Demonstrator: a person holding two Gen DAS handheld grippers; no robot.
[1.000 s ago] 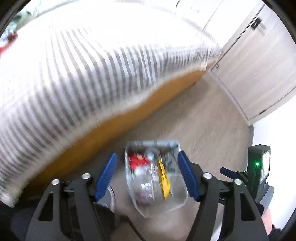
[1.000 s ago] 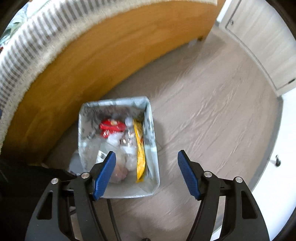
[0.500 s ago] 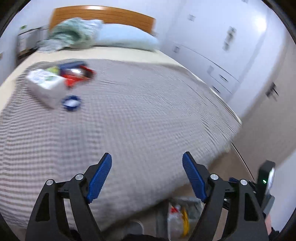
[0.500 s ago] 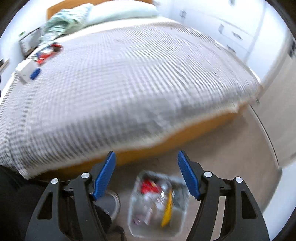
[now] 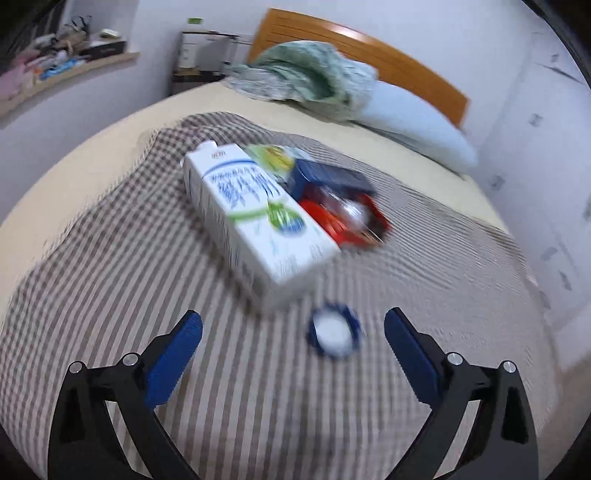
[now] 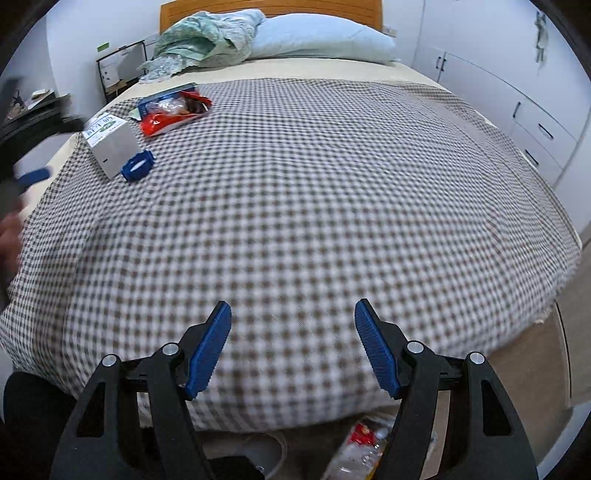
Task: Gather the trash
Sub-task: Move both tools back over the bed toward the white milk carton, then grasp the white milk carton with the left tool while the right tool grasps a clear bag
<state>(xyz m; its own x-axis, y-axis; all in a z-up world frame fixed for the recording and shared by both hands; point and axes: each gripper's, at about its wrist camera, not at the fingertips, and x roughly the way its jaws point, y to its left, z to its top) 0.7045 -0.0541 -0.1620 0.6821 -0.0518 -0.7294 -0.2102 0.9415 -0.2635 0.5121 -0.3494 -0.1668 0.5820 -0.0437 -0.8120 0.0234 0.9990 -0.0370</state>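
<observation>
A white milk carton (image 5: 255, 218) lies on the checked bed cover (image 5: 110, 258), also seen in the right wrist view (image 6: 109, 146). A blue round lid (image 5: 334, 332) lies just in front of it, also in the right wrist view (image 6: 137, 166). Red and blue snack wrappers (image 5: 340, 206) lie behind the carton, and show in the right wrist view (image 6: 171, 109). My left gripper (image 5: 291, 332) is open and empty, just short of the lid. My right gripper (image 6: 291, 325) is open and empty over the bed's near edge. The trash bin (image 6: 364, 454) stands on the floor below it.
A pillow (image 6: 317, 38) and a crumpled green cloth (image 6: 201, 35) lie at the wooden headboard (image 5: 362, 51). White wardrobes (image 6: 517, 92) stand on the right. A nightstand (image 5: 205, 55) and a cluttered shelf (image 5: 55, 70) are on the left.
Both grippers rose from the bin on the floor to the bed. The left gripper moved in close to the carton and lid. Both stayed open.
</observation>
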